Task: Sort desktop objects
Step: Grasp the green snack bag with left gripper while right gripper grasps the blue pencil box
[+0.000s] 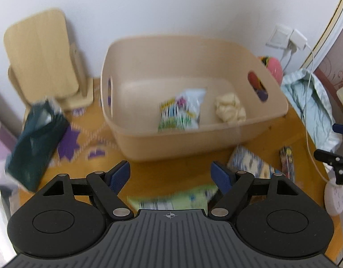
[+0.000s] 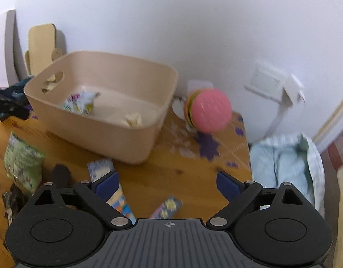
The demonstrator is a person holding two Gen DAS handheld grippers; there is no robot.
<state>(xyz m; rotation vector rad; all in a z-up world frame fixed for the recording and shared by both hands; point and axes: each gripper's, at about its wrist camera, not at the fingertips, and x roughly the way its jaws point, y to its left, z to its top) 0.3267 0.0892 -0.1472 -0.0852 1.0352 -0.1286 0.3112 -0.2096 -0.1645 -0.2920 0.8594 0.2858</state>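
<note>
A beige plastic bin (image 1: 216,138) stands on the wooden table; it also shows in the right wrist view (image 2: 99,138). Inside lie a colourful snack packet (image 1: 182,111) and a crumpled cream wad (image 1: 230,108). My left gripper (image 1: 170,174) is open and empty, just in front of the bin, above a green packet (image 1: 178,198). A blue-white packet (image 1: 249,163) lies to its right. My right gripper (image 2: 168,183) is open and empty over bare table. A blue-white packet (image 2: 104,169) and a small patterned packet (image 2: 168,207) lie below it. A green packet (image 2: 24,167) lies at left.
A pink ball-like toy (image 2: 210,111) sits right of the bin by the wall. A dark green bag (image 1: 37,143) and a wooden stand (image 1: 41,55) are at left. Light blue cloth (image 2: 287,163) hangs off the table's right edge. A wall socket with charger (image 1: 289,39) and cable is there.
</note>
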